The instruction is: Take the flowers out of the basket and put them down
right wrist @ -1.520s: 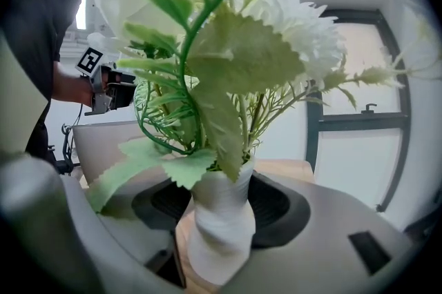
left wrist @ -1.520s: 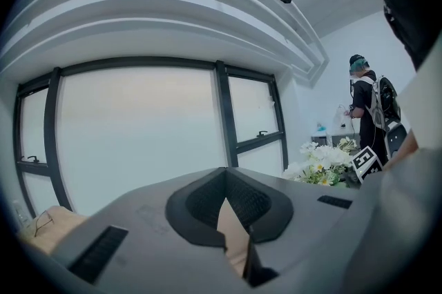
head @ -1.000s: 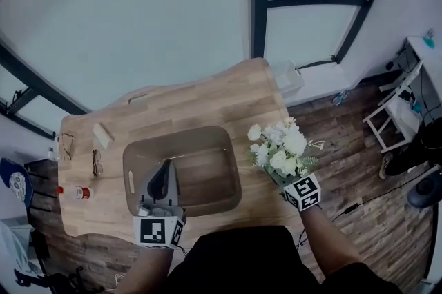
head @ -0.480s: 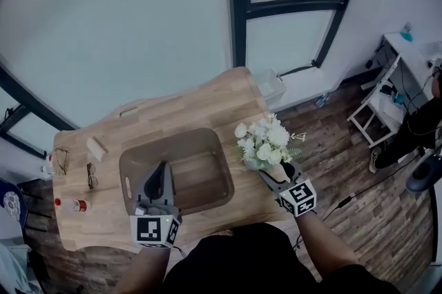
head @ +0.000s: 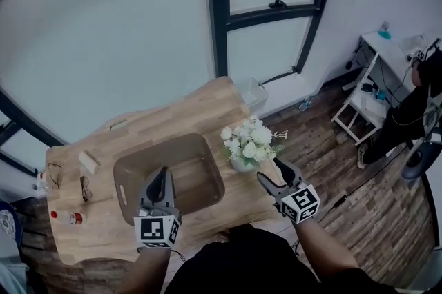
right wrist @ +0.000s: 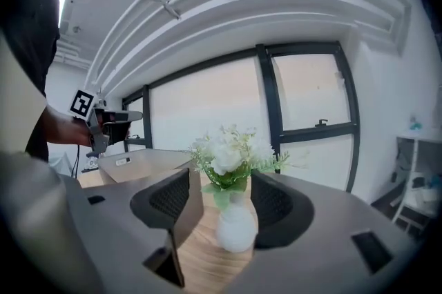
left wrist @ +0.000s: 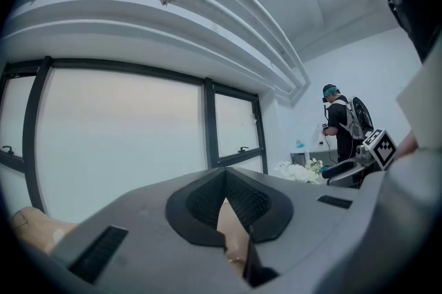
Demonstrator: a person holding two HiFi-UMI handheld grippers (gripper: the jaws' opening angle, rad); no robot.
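The white flowers stand upright in a small white vase on the wooden table, just right of the brown basket. My right gripper is open just behind the vase, its jaws apart from it. In the right gripper view the vase stands on the wood between and ahead of the open right gripper, with the flowers above. My left gripper is shut over the basket's near side, holding nothing. The left gripper points up at the windows.
Two pairs of glasses, a white block and a small red-capped bottle lie on the table's left end. A white box sits by the window, with a white rack and a person to the right.
My right gripper brought the flowers down beside the basket, let go of them and opened, and the vase now stands on the table. The left gripper has stayed over the basket.
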